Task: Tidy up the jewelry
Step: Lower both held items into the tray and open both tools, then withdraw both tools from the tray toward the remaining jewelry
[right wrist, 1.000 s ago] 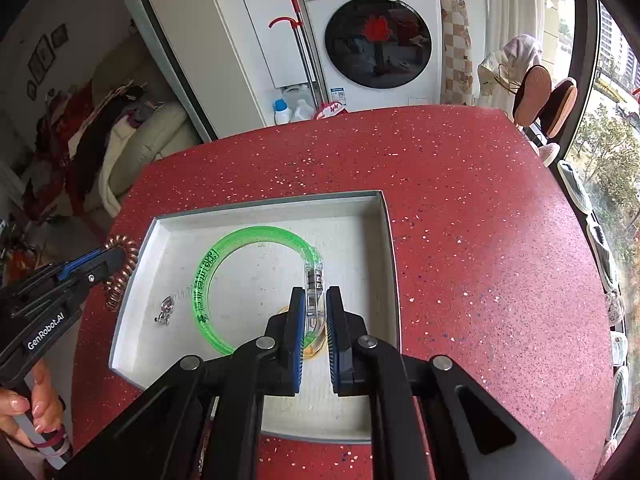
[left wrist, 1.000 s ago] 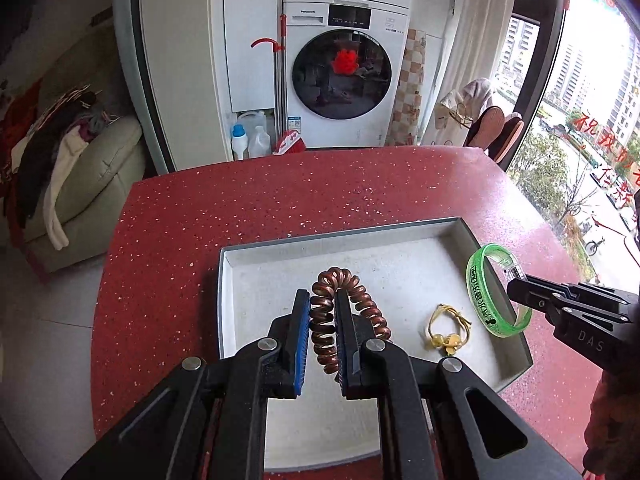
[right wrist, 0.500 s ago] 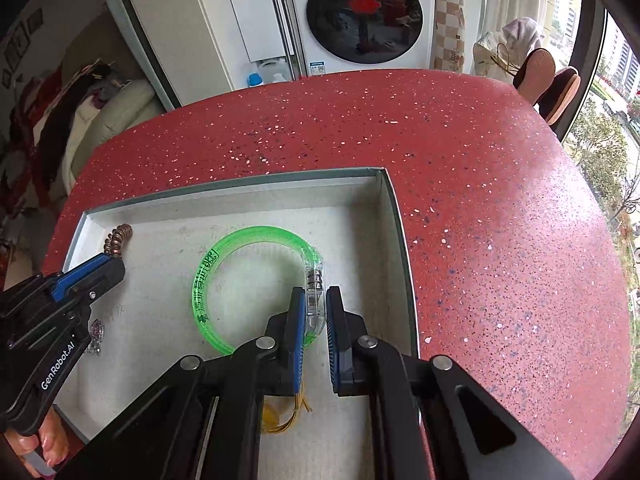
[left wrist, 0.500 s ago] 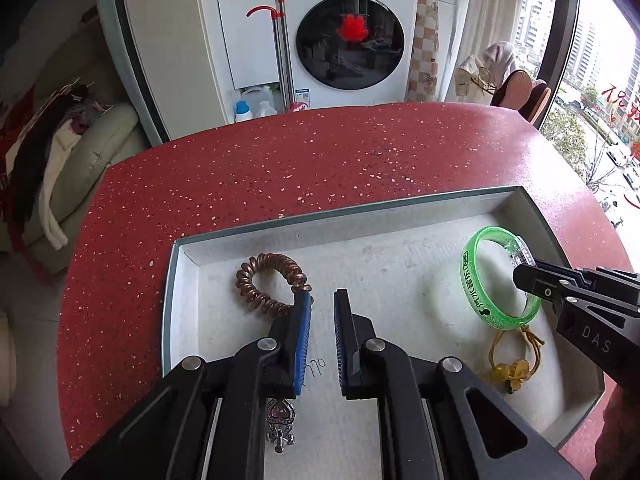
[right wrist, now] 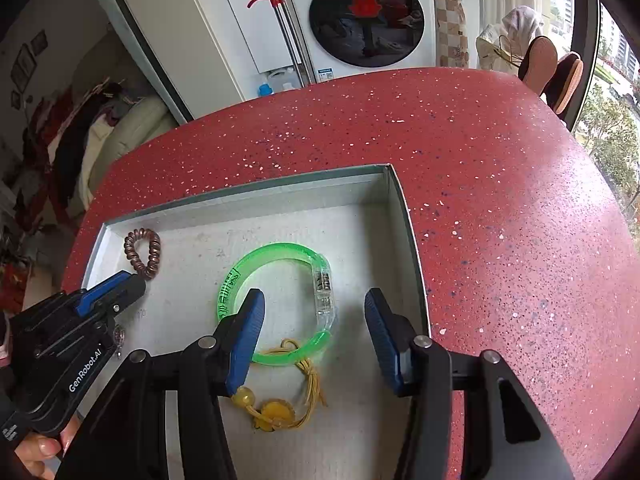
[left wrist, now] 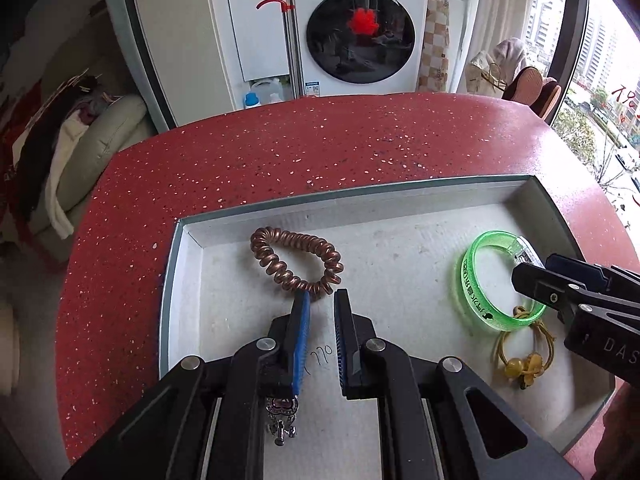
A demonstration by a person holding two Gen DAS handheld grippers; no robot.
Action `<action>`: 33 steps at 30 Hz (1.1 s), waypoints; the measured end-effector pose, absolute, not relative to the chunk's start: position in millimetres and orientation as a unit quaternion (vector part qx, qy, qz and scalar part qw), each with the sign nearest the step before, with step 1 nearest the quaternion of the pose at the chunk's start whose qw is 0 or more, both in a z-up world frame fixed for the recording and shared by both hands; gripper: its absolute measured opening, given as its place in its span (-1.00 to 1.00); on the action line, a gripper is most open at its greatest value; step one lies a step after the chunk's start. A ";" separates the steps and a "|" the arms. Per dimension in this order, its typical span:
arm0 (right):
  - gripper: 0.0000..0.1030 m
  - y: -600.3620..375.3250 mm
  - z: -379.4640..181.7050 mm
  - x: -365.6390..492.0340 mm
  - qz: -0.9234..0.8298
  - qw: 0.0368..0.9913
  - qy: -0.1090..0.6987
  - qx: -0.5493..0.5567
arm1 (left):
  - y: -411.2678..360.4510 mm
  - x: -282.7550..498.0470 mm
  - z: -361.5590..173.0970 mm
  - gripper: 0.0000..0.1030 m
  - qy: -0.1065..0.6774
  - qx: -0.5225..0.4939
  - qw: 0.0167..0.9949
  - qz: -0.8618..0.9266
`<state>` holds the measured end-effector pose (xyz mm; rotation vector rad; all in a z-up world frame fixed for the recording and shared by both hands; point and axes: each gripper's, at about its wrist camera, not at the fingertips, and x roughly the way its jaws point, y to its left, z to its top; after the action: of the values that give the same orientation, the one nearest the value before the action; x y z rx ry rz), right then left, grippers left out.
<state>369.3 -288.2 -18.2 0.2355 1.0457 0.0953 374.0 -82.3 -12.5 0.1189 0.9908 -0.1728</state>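
A shallow grey tray (left wrist: pixel 360 194) sits on the red speckled table. A copper coil bracelet (left wrist: pixel 296 258) lies at the tray's back left, its near end pinched between the tips of my left gripper (left wrist: pixel 322 300), whose jaws stand narrow. A green translucent bangle (right wrist: pixel 256 268) rests flat on the tray floor between the fingers of my right gripper (right wrist: pixel 314 296). Those jaws are opening and their pads stand clear of the bangle's clasp. A yellow bead-and-cord bracelet (right wrist: pixel 276 404) lies under the bangle's near edge. A small silver charm (left wrist: pixel 282 420) shows beneath my left finger.
The red table (right wrist: pixel 500 200) stretches wide to the right of and behind the tray (right wrist: pixel 408 216). A person's hand (right wrist: pixel 36 446) holds the left gripper (right wrist: pixel 134 282). A washing machine (left wrist: pixel 360 28), a sofa with clothes (left wrist: pixel 80 148) and chairs stand beyond the table.
Both grippers came down into the tray. The coil went from hanging in the left jaws to lying on the tray floor. The right jaws spread apart, and the green bangle now lies free.
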 end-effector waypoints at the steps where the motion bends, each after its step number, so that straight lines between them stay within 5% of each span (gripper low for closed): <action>1: 0.09 -288.8 -14.6 366.1 0.050 0.860 0.494 0.118 | -81.2 372.5 -9.6 -0.40 0.471 0.055 0.876 -0.084; 3: 0.09 -289.6 -5.9 357.7 0.056 0.864 0.484 0.124 | -79.8 368.5 -3.0 -0.35 0.463 0.052 0.881 -0.085; 5: 0.10 -289.3 2.9 348.4 0.061 0.869 0.474 0.127 | -76.2 363.9 4.2 0.82 0.455 0.041 0.885 -0.085; 6: 0.17 -289.5 7.2 343.8 0.062 0.871 0.470 0.131 | -73.4 359.9 9.3 0.98 0.445 0.031 0.891 -0.085; 24: 0.65 -294.0 38.1 239.2 0.098 0.872 0.434 0.204 | -43.3 275.6 58.6 1.00 0.398 0.004 0.912 -0.099; 27: 0.99 -293.9 42.7 217.8 0.105 0.875 0.426 0.206 | -32.8 260.8 59.7 1.00 0.406 -0.009 0.907 -0.109; 33: 1.00 -285.7 52.6 177.8 0.111 0.889 0.401 0.189 | -25.5 224.4 53.7 1.00 0.420 -0.003 0.901 -0.110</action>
<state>177.8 -285.7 52.6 0.3936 0.8326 0.2309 224.4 -25.5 53.7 -0.0063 0.8685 -0.2281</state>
